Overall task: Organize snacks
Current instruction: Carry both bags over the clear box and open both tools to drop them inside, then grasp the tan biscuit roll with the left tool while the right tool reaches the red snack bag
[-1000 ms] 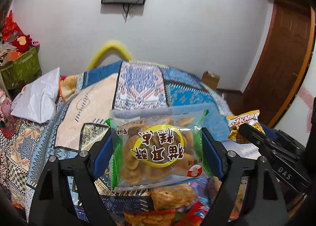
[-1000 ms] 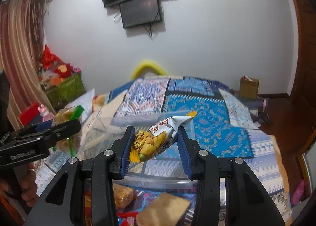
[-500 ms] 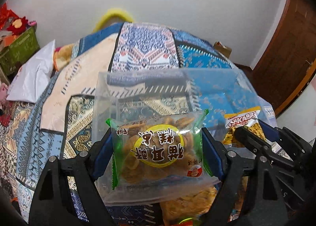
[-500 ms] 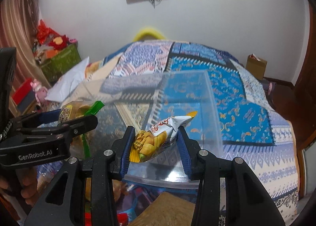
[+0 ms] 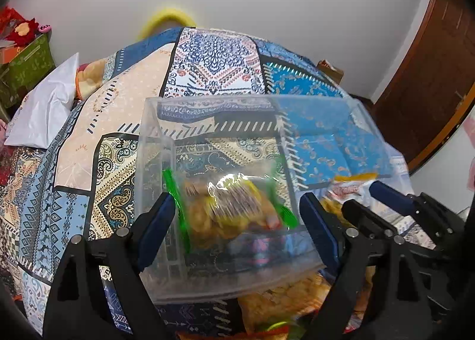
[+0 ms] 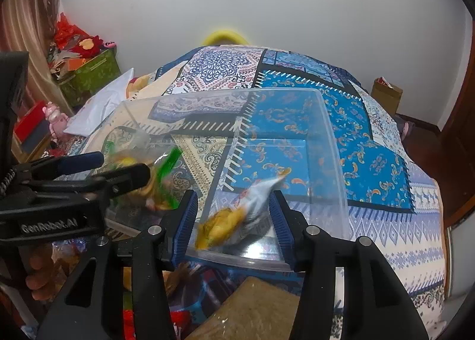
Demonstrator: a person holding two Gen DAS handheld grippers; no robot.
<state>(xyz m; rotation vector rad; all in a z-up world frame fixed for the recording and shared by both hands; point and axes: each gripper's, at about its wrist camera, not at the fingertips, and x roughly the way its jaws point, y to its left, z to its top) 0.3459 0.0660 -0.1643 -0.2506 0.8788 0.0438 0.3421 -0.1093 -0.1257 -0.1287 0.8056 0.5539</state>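
A clear plastic bin (image 5: 237, 101) (image 6: 326, 132) lies on the patchwork bed cover, right under both grippers. My left gripper (image 5: 236, 200) hangs over its left part with jaws opening. A green-edged packet of golden crackers (image 5: 231, 209) is blurred between them, clear of both pads and dropping into the bin. Over the bin's near right part, my right gripper (image 6: 234, 196) is also opening. A silver and yellow snack bag (image 6: 237, 215) tilts loose between its blue pads. The left gripper (image 6: 118, 174) and its packet (image 6: 160, 179) also show in the right wrist view.
Loose snack packets lie at the near side of the bin: a golden one (image 5: 285, 298) and a brown one (image 6: 252, 310). A white pillow (image 5: 47, 108) and a green box (image 6: 92, 73) sit left. At the right are a cardboard box (image 6: 386, 96) and a wooden door (image 5: 430, 73).
Both grippers sank and tipped down over the clear bin. Their jaws spread, and both packets, held firmly before, now hang loose and blurred between the pads.
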